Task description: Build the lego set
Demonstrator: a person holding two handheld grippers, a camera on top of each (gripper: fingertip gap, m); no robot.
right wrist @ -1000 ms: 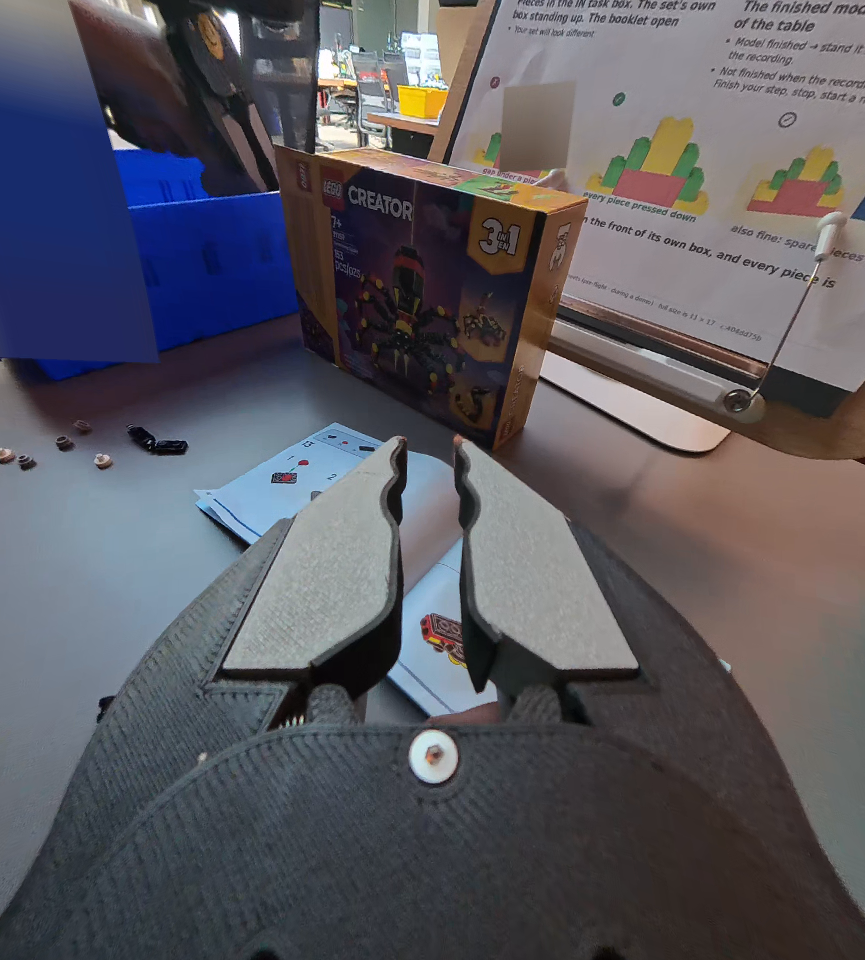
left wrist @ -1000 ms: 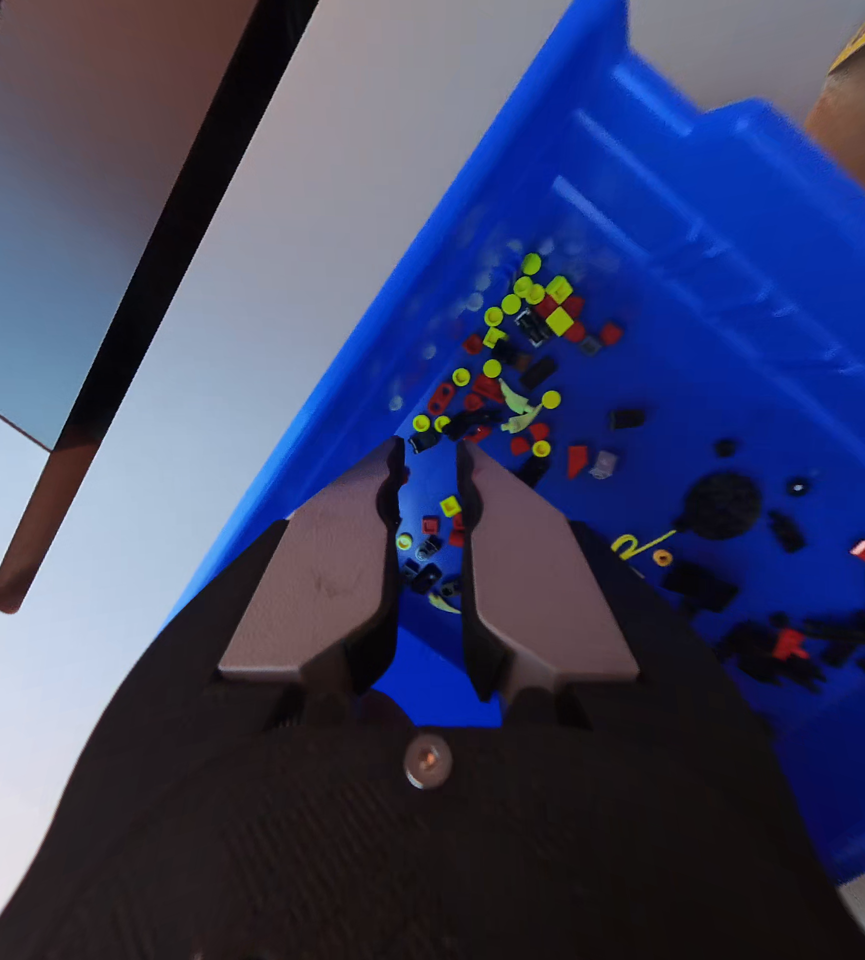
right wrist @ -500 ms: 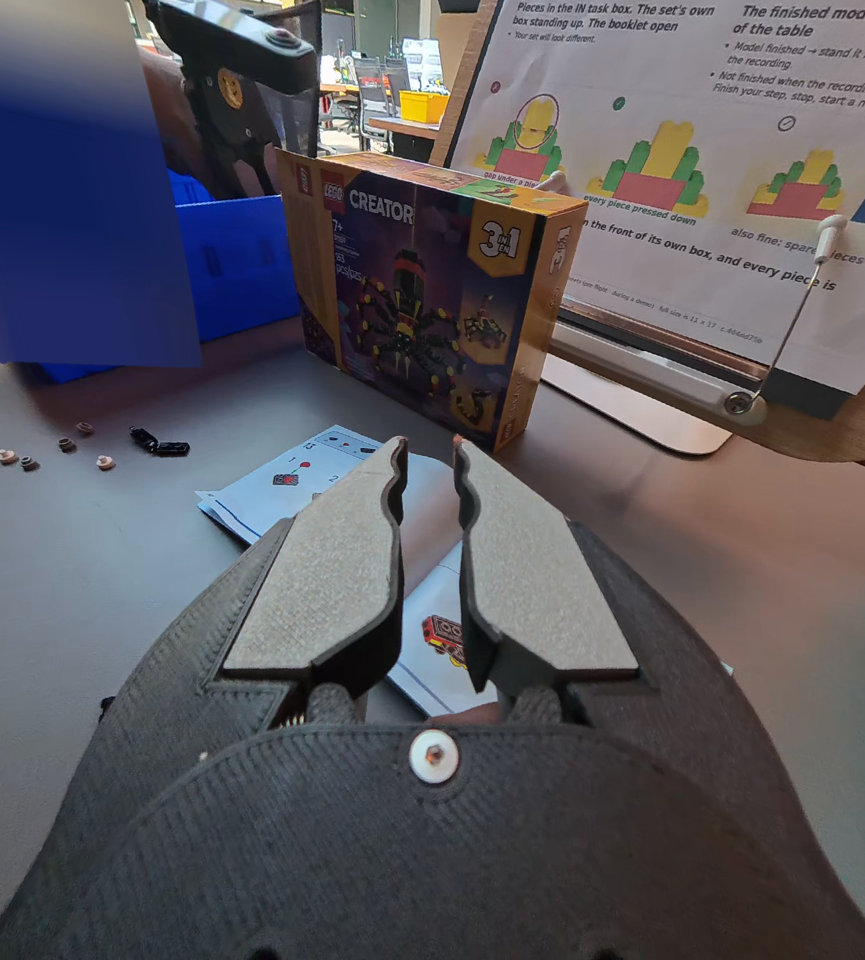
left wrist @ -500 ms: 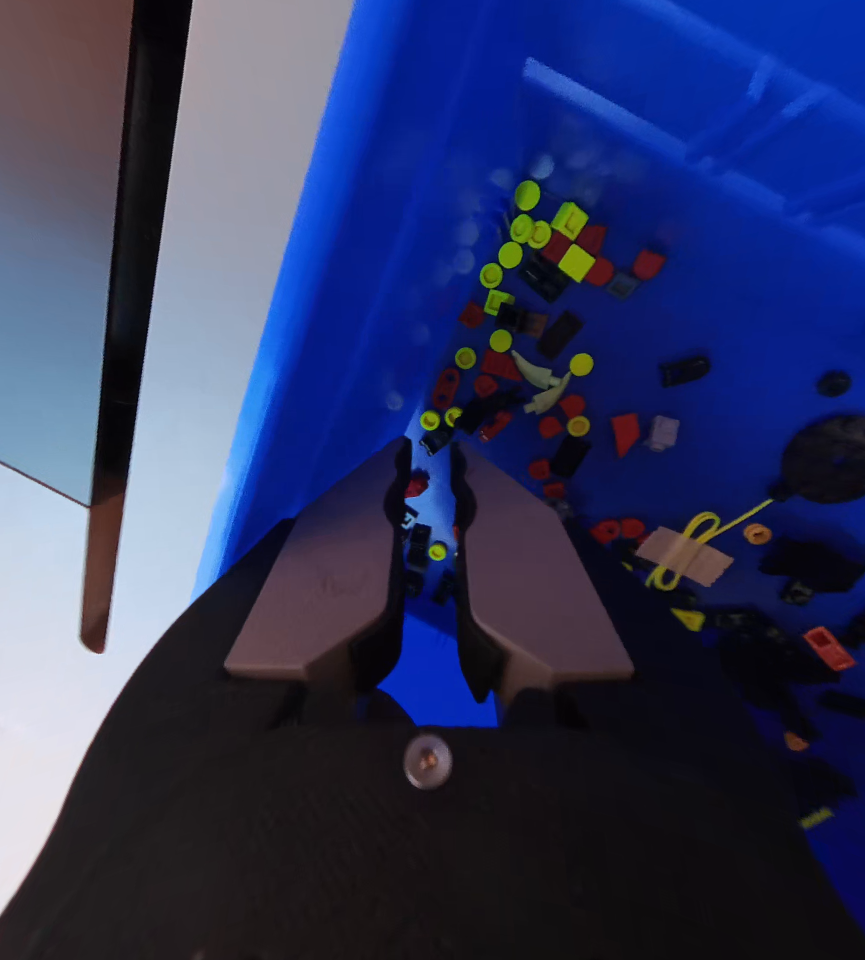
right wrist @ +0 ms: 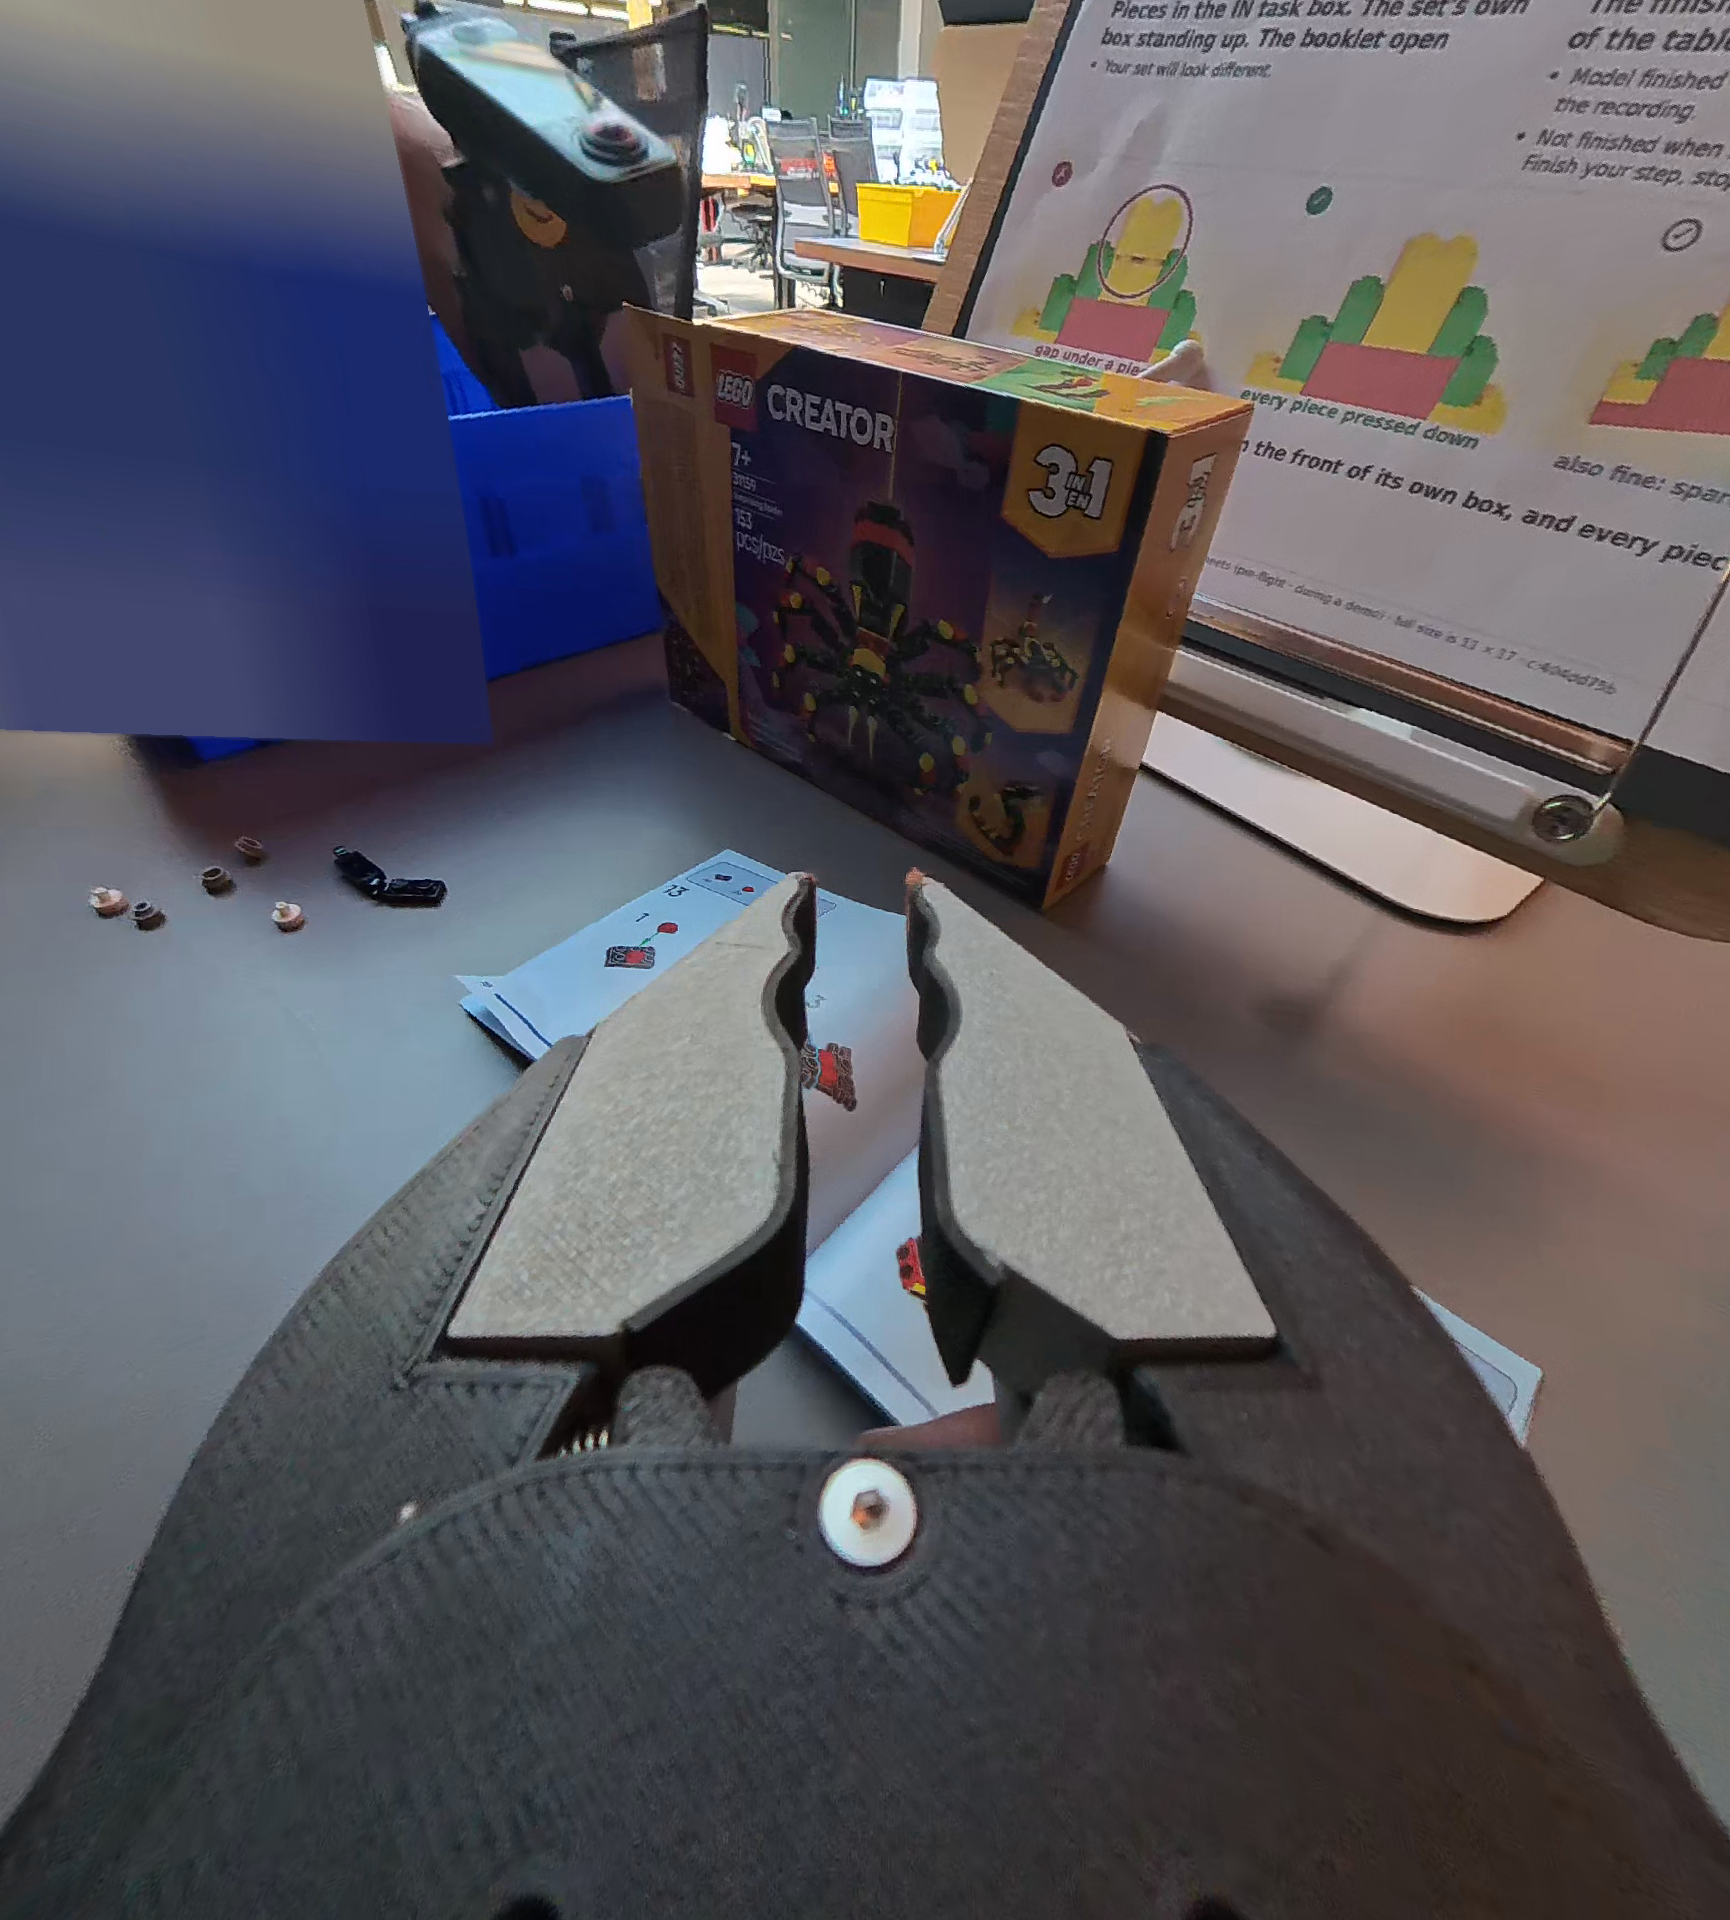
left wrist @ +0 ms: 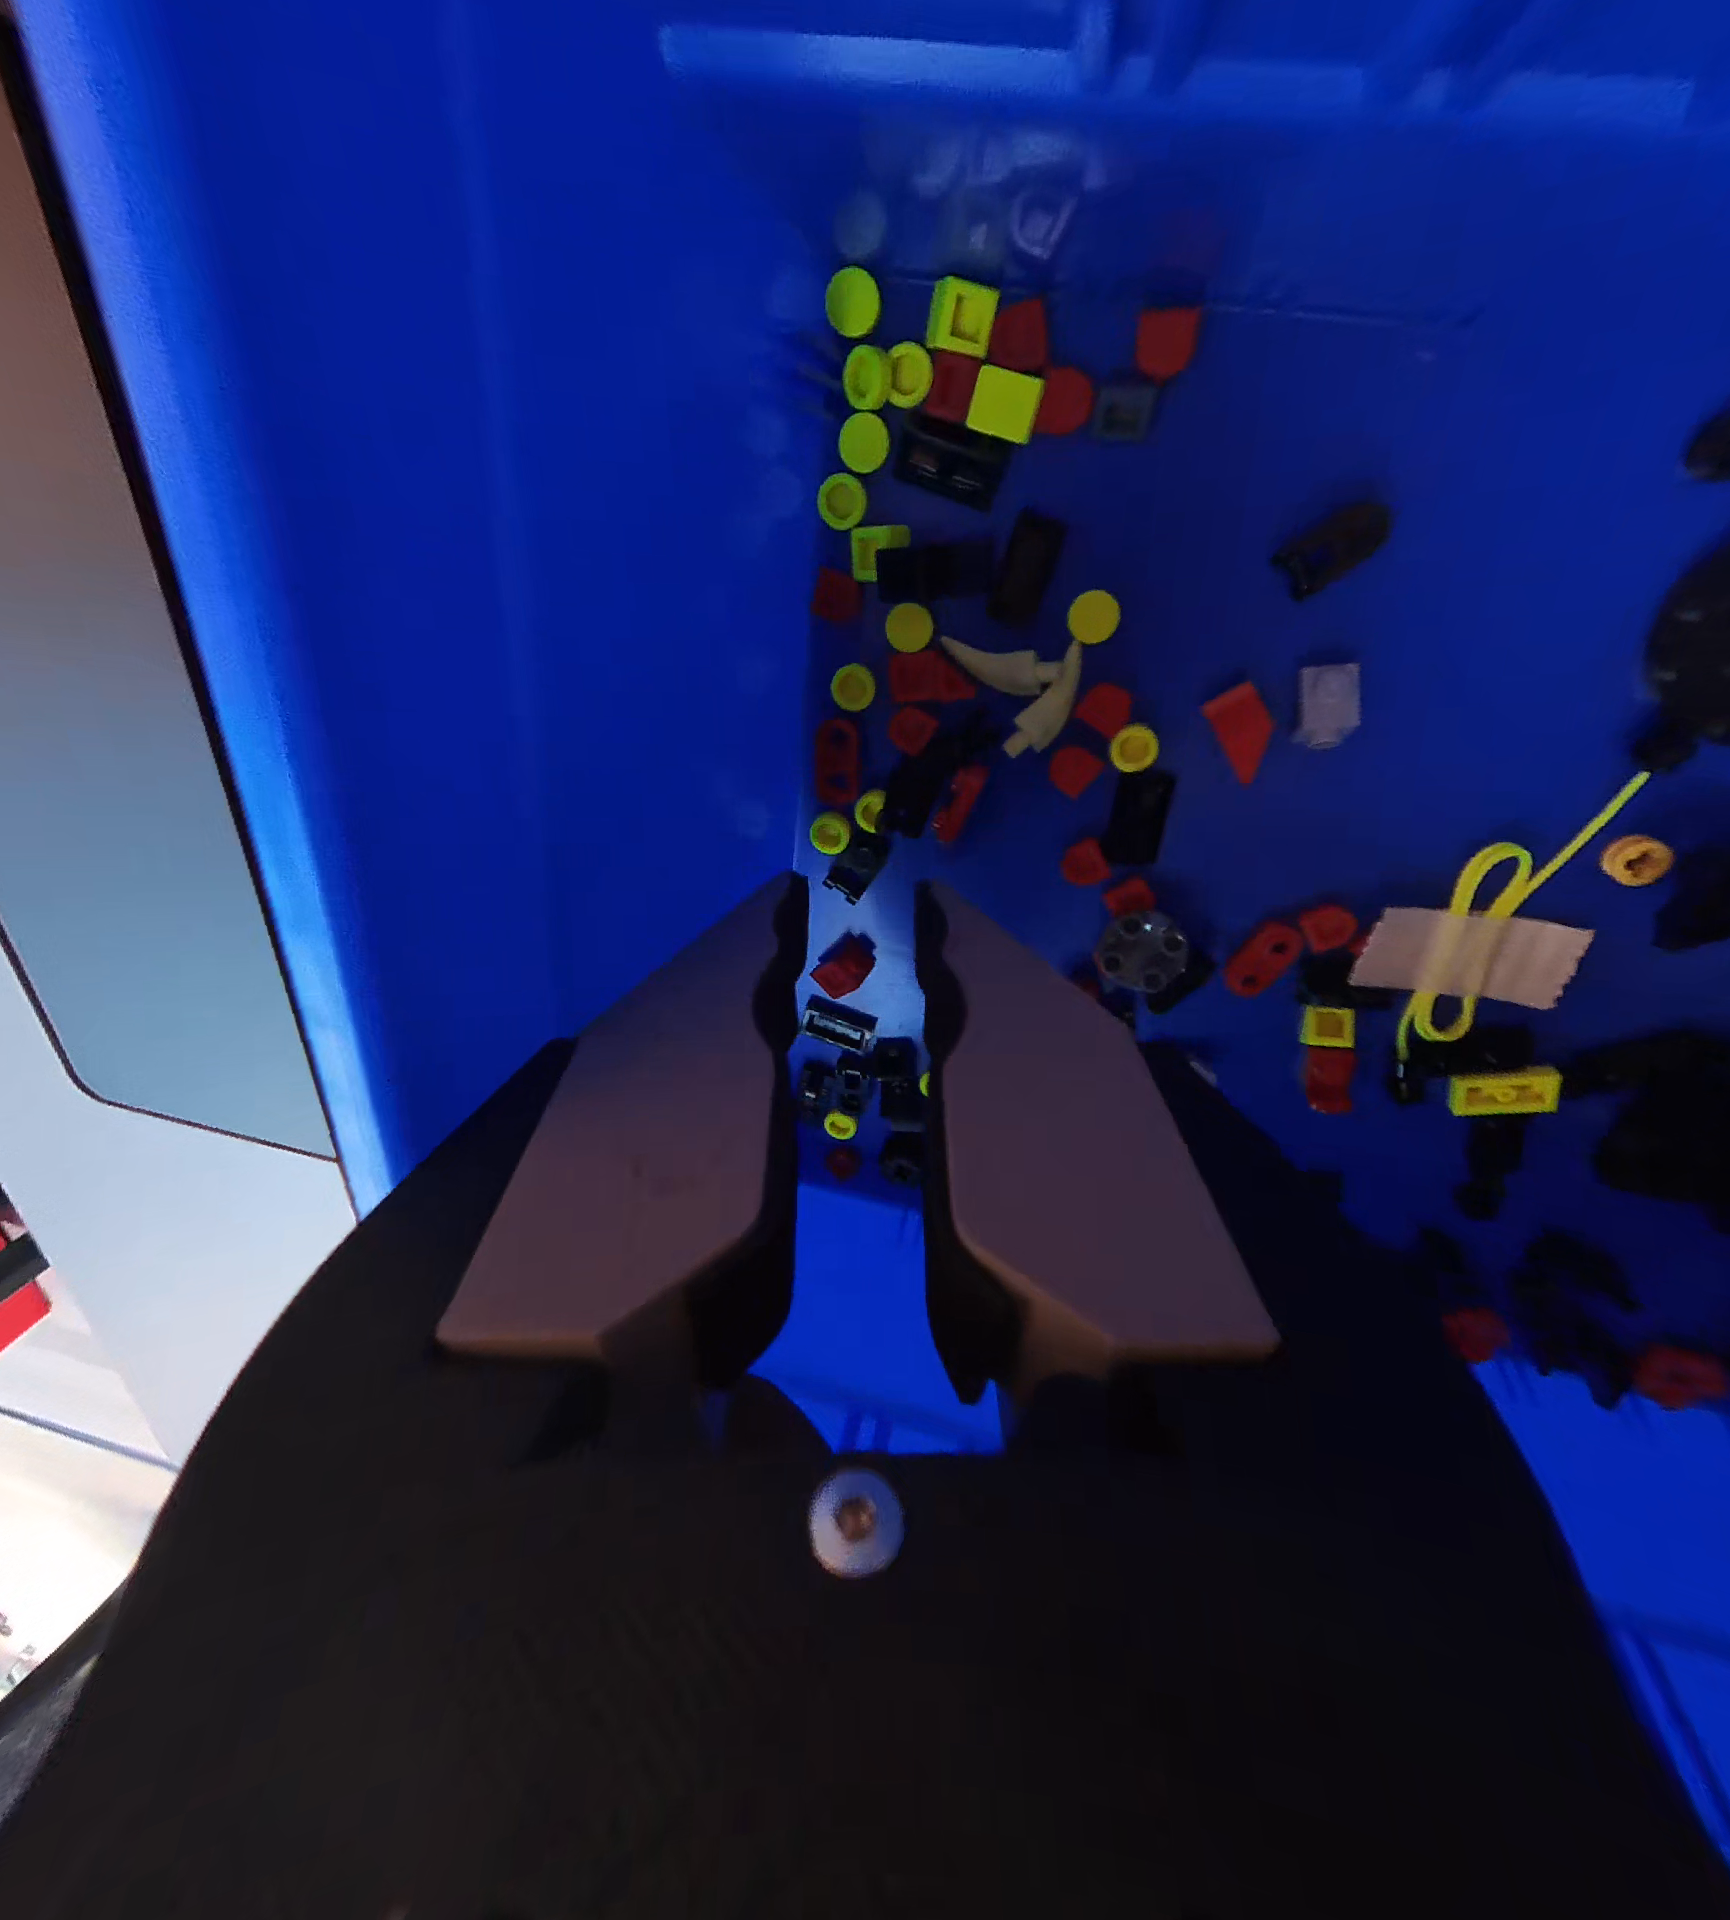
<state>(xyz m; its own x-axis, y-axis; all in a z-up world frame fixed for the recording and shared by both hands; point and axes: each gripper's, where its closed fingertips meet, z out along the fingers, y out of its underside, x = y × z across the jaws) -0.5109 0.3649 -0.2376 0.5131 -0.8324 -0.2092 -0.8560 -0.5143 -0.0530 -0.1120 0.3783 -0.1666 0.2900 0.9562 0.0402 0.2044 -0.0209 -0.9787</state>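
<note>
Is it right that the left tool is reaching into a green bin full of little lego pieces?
Almost. The bin is blue, not green, as the left wrist view shows. The left tool is open and reaching into it, over the little lego pieces.

We're looking at an open-plan office or lab: desks (right wrist: pixel 866 255), chairs (right wrist: pixel 799 187), a yellow bin (right wrist: pixel 892 213) showing behind.

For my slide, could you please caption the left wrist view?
Open left gripper poised inside the blue bin above scattered small Lego pieces.
</note>
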